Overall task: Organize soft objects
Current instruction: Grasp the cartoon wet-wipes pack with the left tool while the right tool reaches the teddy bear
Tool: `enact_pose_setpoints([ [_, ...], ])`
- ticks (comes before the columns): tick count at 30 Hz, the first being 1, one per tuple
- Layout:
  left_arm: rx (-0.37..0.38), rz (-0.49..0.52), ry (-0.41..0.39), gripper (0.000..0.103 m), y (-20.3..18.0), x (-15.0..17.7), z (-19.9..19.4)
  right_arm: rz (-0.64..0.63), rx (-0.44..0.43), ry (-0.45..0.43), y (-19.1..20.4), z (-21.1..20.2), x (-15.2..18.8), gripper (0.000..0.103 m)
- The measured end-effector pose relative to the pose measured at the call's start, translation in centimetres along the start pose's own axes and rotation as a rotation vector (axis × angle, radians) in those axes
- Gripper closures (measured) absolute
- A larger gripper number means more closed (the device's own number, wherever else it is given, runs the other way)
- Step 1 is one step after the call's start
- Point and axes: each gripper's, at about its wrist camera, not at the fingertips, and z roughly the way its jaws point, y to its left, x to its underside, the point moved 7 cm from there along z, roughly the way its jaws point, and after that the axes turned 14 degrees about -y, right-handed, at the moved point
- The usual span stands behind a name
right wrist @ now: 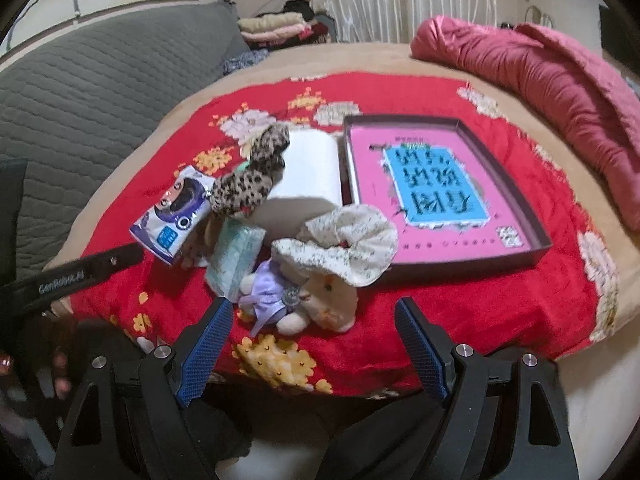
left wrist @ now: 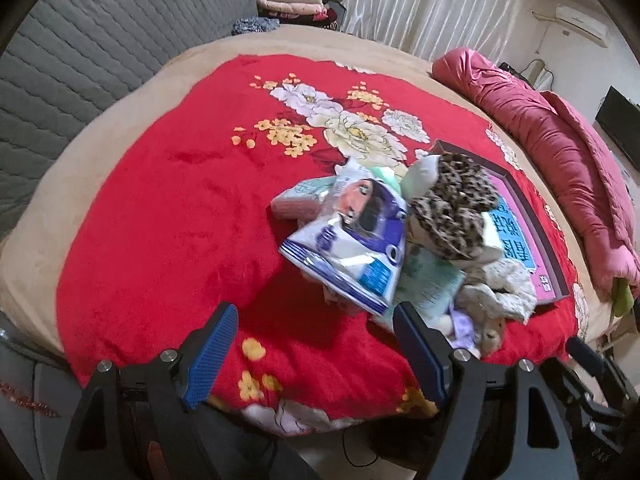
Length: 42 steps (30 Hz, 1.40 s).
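Observation:
A heap of soft things lies on the red flowered blanket (left wrist: 168,200). It holds a purple-and-white tissue pack (left wrist: 352,244) (right wrist: 176,216), a leopard-print cloth (left wrist: 452,208) (right wrist: 248,176), a pale green pack (right wrist: 236,260), a cream floral scrunchie (right wrist: 348,240) and a small plush in a lilac dress (right wrist: 296,300). A shallow dark box with a pink and blue bottom (right wrist: 424,184) lies just right of the heap. My left gripper (left wrist: 316,320) is open, short of the tissue pack. My right gripper (right wrist: 316,312) is open, close in front of the plush.
A rolled pink quilt (right wrist: 540,80) runs along the bed's right side. A grey quilted cover (right wrist: 80,88) lies at the left. Folded clothes (left wrist: 292,0) and white curtains (left wrist: 432,4) stand behind. The left gripper's arm (right wrist: 76,272) reaches in from the left.

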Motion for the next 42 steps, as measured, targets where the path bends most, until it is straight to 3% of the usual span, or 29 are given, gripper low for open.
enact_pose_setpoints([
  [6,0.013,-0.031,0.037,0.024,1.5,-0.8,3.0,0.02,-0.001,0.026,-0.2,1.1,0.5,0.019],
  [9,0.074,-0.105,0.068,0.024,1.8,-1.0,4.2,0.03,0.001,0.036,-0.4,1.4,0.6,0.019],
  [12,0.083,-0.157,0.084,0.024,2.4,-1.1,5.3,0.028,0.003,0.039,-0.4,1.6,0.7,0.019],
  [19,0.159,-0.247,0.086,0.055,2.5,-2.0,6.3,0.038,0.006,0.068,-0.5,2.5,1.1,0.019],
  [30,0.251,-0.317,0.112,0.057,1.9,-2.8,7.6,0.094,-0.046,0.173,-0.3,5.5,3.1,0.019],
  [35,0.258,-0.338,0.114,0.057,1.8,-3.1,8.0,0.089,-0.06,0.164,0.1,6.7,3.1,0.019],
  [38,0.269,-0.339,0.115,0.069,1.6,-3.1,8.2,0.086,-0.081,0.164,0.4,7.8,3.1,0.019],
  [42,0.317,-0.405,0.132,0.077,1.5,-3.0,8.6,0.103,-0.096,0.173,-0.1,9.1,3.3,0.019],
])
